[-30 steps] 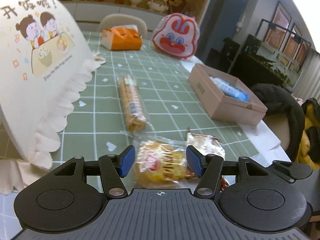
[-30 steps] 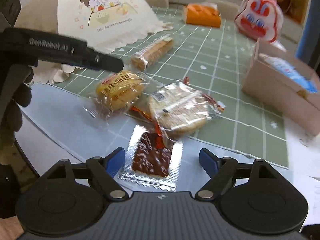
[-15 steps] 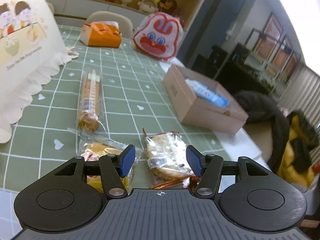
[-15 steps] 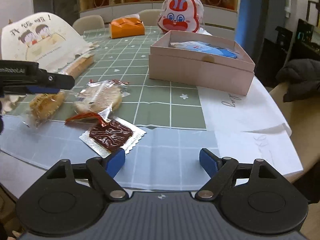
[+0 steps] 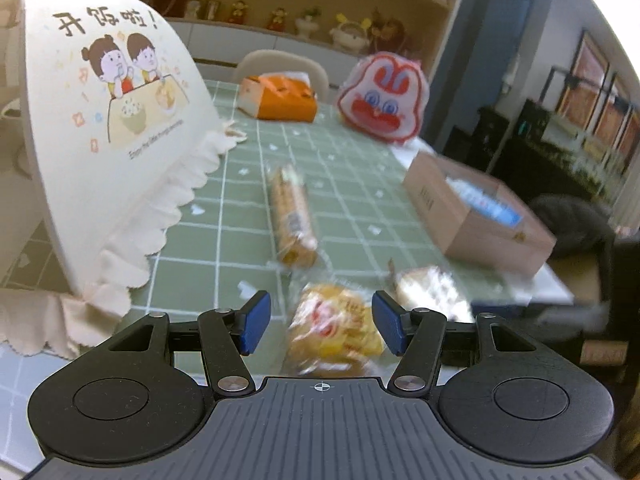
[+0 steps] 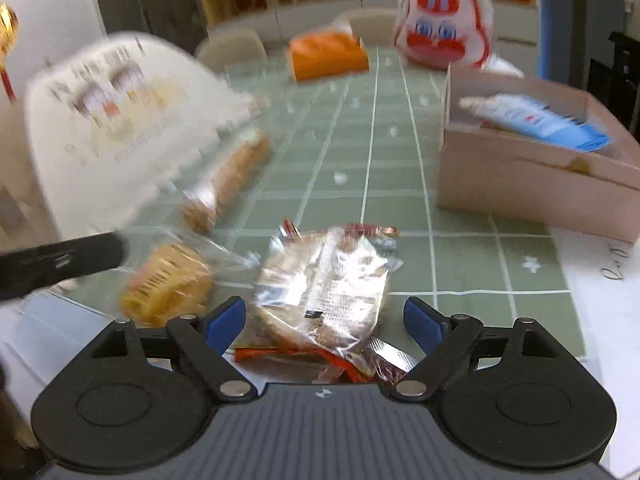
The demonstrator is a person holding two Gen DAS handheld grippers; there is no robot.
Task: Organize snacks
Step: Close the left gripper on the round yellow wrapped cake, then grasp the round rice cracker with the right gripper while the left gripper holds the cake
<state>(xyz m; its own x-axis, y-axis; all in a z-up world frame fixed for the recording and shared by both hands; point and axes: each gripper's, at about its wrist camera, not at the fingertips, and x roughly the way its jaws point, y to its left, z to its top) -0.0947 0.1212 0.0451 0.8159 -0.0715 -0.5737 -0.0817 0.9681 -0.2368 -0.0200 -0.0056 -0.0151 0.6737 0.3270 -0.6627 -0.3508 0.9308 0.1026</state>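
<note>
Both views have swung since earlier: left hand-held gripper (image 5: 320, 326) gapes around yellow cake packet (image 5: 336, 330); right hand-held gripper (image 6: 325, 322) gapes around clear-wrapped pastry (image 6: 326, 280).

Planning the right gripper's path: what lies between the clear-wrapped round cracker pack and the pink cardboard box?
In the right wrist view, only bare green checked tablecloth separates the clear-wrapped round cracker pack from the pink cardboard box.

four wrapped snacks on the table (image 6: 376, 168), one cardboard box (image 6: 532, 184), one orange tissue pack (image 6: 328, 56), one rabbit-face bag (image 6: 444, 32), one food cover (image 5: 104, 120)
</note>
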